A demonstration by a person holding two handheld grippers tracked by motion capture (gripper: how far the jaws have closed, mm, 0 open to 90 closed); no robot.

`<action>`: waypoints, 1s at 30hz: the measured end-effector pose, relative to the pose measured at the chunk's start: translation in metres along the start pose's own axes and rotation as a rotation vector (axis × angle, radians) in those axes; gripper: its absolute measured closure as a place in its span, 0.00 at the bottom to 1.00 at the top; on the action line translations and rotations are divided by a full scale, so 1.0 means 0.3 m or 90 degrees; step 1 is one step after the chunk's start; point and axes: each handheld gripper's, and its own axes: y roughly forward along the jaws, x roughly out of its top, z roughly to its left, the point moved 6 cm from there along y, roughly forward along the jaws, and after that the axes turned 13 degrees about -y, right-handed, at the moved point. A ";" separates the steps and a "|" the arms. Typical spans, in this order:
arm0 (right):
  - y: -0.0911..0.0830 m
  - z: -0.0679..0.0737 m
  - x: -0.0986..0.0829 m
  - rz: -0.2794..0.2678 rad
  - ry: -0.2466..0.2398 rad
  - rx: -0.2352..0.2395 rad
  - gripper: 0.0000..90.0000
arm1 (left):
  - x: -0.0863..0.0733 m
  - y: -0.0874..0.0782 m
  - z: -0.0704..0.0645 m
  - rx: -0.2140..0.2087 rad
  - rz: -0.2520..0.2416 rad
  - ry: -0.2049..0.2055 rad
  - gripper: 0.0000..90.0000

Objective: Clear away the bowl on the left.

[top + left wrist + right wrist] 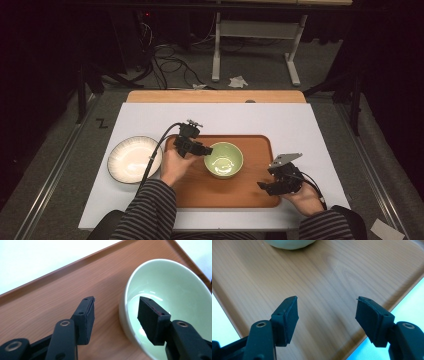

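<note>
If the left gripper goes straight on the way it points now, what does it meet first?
Most likely the green bowl: the left gripper is open with one finger outside the near rim and one over the inside, so the rim lies between them.

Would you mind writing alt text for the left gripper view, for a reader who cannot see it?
The left gripper, jaws open, straddles the near rim of an empty pale green bowl: one jaw is inside it, the other outside over the wooden tray. The white table surface lies beyond the tray's raised edge.

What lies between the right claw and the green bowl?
Only bare wooden tray, seen in the high view, lies between the right claw and the green bowl.
</note>
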 end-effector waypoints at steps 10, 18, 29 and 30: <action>0.002 0.000 0.000 0.003 -0.001 -0.002 0.40 | -0.025 -0.056 0.026 0.000 -0.011 -0.006 0.52; 0.005 0.000 -0.001 0.003 -0.001 0.002 0.40 | -0.049 -0.105 0.051 0.001 -0.022 -0.013 0.51; 0.005 0.002 -0.002 0.007 0.001 0.003 0.40 | -0.094 -0.143 0.089 0.004 -0.028 -0.025 0.51; 0.006 0.001 -0.001 0.006 0.000 0.002 0.40 | -0.097 -0.144 0.090 0.007 -0.029 -0.027 0.51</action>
